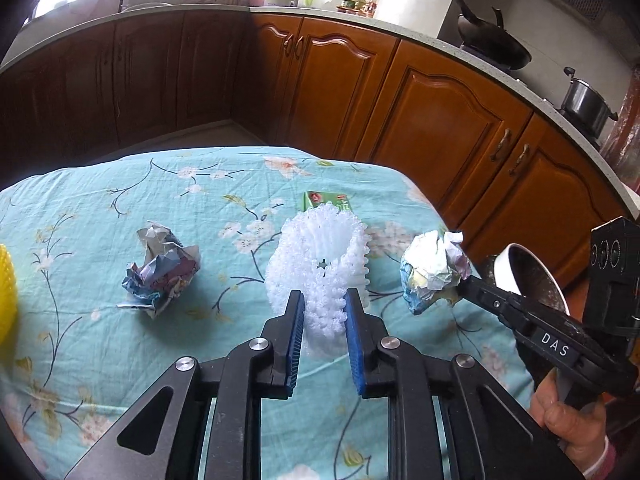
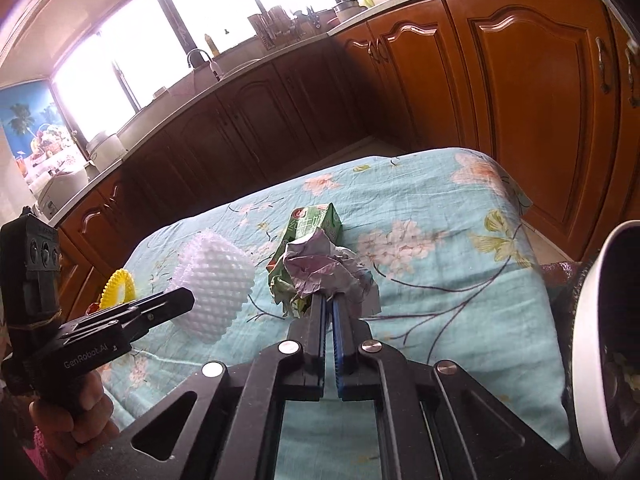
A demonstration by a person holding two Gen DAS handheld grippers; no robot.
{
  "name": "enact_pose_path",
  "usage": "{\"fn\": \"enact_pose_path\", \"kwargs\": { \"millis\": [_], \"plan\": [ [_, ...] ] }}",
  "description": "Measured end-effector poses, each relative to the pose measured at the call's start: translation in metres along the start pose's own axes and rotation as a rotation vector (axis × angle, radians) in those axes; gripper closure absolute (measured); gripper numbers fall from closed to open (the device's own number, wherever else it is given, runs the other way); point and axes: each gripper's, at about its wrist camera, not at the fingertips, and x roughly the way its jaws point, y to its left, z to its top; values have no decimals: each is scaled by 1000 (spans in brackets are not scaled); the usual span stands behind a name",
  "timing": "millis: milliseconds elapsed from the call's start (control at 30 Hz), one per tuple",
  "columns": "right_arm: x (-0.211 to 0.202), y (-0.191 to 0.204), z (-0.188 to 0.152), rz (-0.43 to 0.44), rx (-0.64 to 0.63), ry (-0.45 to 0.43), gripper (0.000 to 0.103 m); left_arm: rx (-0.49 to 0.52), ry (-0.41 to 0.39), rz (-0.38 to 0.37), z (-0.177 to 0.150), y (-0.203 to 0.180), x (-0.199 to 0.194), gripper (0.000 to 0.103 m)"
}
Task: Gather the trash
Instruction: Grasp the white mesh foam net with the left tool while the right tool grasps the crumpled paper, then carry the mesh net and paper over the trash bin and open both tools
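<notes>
Two grippers work over a table draped in a teal floral cloth (image 1: 100,208), which spreads out ahead of and beneath both pairs of fingers. Next in size, the white foam fruit net (image 1: 320,272) stands on the cloth directly between the fingers of the left gripper (image 1: 323,308); those blue-padded fingers sit partly open with the net's near edge filling the gap, each pad touching or just short of the foam, and a firm grip cannot be told. To the left of those fingers and farther forward lies a crumpled printed paper ball (image 1: 162,274), apart from the net. The right gripper (image 2: 329,300) has its fingers closed almost together, pinching a crumpled paper wad (image 2: 326,268) at their tips. Just beyond that wad, a green drink carton (image 2: 316,224) lies on the cloth. At the right of those fingers curves the rim of a white bin (image 2: 588,320).
</notes>
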Motion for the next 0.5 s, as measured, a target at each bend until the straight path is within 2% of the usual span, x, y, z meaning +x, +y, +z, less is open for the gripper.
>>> {"fn": "enact_pose_path", "kwargs": {
  "millis": [233, 500],
  "plan": [
    [-44, -11, -18, 0, 35, -35, 100, 56, 13, -74, -12, -34, -17, 84],
    [-101, -41, -30, -62, 81, -96, 100, 131, 40, -160, -16, -75, -14, 84]
  ]
}}
